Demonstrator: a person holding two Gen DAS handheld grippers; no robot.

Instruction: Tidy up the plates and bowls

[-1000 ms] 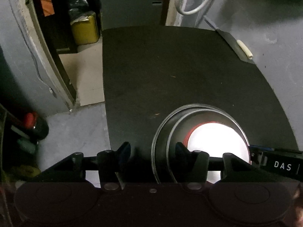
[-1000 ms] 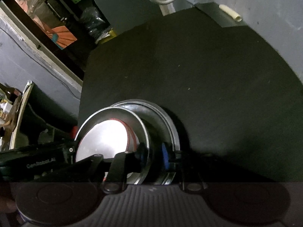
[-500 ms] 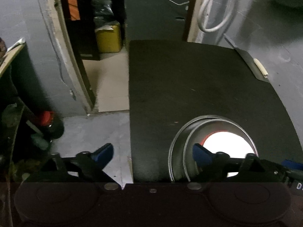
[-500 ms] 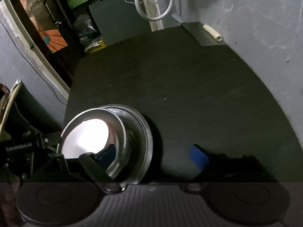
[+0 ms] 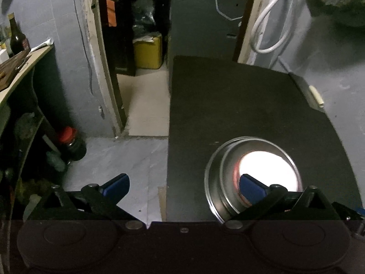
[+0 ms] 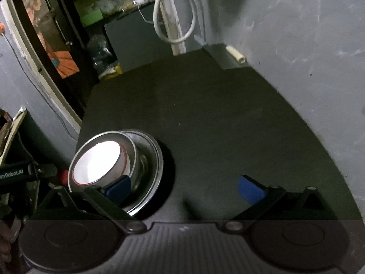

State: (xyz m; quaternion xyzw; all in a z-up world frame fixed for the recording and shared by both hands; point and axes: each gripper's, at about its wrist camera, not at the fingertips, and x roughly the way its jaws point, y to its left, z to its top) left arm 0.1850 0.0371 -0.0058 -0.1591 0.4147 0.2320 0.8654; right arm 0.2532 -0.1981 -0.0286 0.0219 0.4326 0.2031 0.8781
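Both claws have just let go. A second ago my left claw and right claw were closed in on opposite rims of the stack; now their jaws are opening toward full spread with nothing between the blue pads, and both have backed off from it.

The stack sits on the black worktop near its left edge: a white bowl with a red rim nested in a steel bowl, which sits on a wider steel plate. From the left claw's camera the same bowls are lit hard and washed out in the middle.

I judge the stacking done: the pile stands on its own, looks level, and I see no other dishes left on the worktop.
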